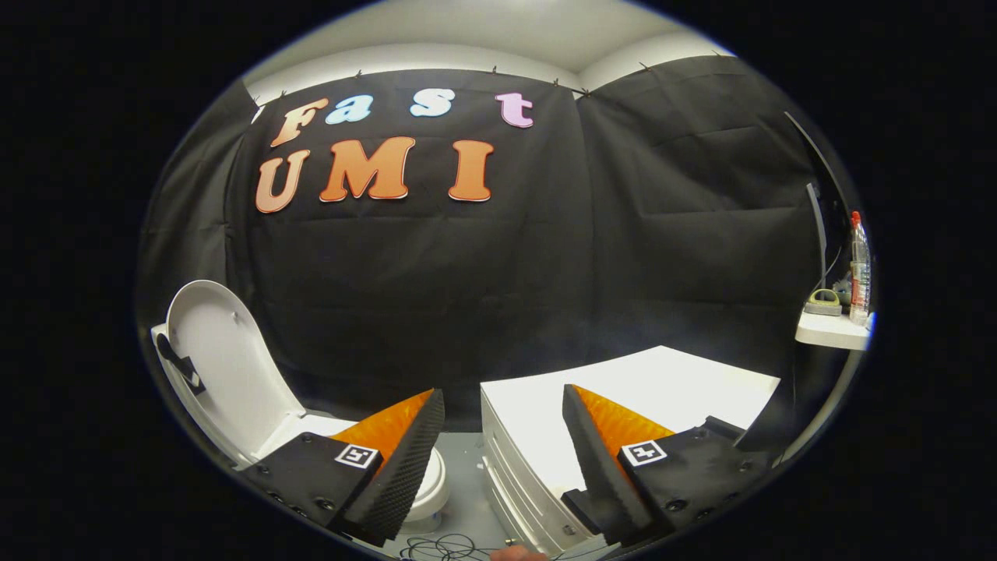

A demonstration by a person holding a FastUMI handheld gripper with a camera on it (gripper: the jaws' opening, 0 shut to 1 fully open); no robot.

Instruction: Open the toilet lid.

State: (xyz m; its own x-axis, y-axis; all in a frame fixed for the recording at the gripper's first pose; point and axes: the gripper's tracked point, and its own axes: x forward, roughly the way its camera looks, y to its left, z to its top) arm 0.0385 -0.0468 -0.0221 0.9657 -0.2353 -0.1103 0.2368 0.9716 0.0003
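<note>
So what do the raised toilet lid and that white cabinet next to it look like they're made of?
Toilet lid: probably smooth moulded plastic, going by its even white semi-gloss surface; it stands upright. White cabinet: flat matte top, grooved front, likely painted or laminated board, though I can't tell which. The gripper hangs open, its fingers touching neither.

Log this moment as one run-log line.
toilet lid: raised, upright | gripper: open, holding nothing, apart from lid | white cabinet: beyond fingers | task: lid open

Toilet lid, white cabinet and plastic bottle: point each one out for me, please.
toilet lid [222, 358]: gripper view, middle of its raised inner face, left of the open jaws.
white cabinet [685, 382]: gripper view, bare top surface beyond the right jaw.
plastic bottle [859, 273]: gripper view, its clear body, on the shelf.
</note>
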